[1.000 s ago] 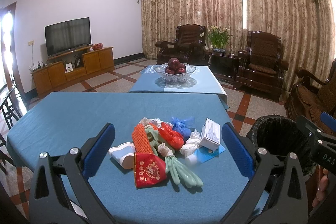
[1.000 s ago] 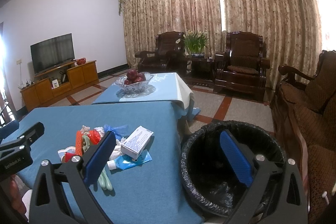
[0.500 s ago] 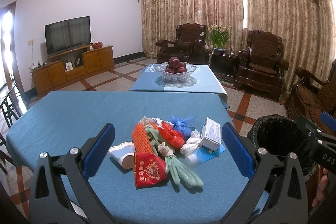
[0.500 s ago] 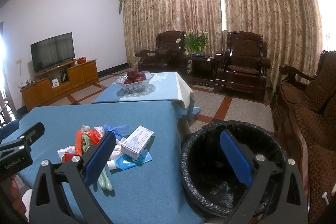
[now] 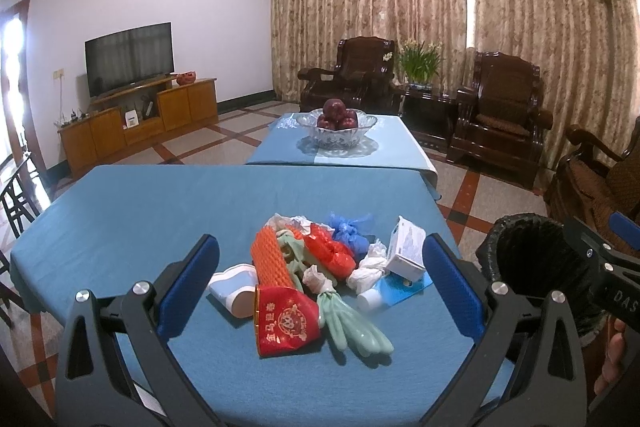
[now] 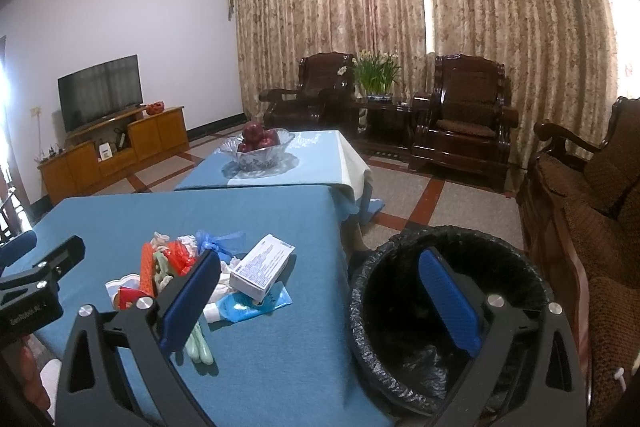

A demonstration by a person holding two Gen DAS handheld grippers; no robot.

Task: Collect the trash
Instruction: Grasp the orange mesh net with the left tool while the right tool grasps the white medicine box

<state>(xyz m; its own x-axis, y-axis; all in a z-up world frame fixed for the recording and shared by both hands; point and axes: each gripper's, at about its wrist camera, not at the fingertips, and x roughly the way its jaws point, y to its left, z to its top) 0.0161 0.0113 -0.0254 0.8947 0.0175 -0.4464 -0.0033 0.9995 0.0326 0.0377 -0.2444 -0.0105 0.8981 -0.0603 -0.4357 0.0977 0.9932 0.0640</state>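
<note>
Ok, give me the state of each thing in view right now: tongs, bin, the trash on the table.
Left tongs: open, empty, facing the trash pile.
Right tongs: open, empty, above the table edge and bin.
Bin: lined with a black bag, looks near empty.
White box: closed, lying on the pile.
Red packet: flat on the table.
Green glove: limp, on the table.
Blue bag: knotted.
Fruit bowl: holds red fruit.

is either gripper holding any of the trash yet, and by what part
Nothing is held. The left gripper and right gripper are both open and empty; the trash pile lies on the table.
</note>
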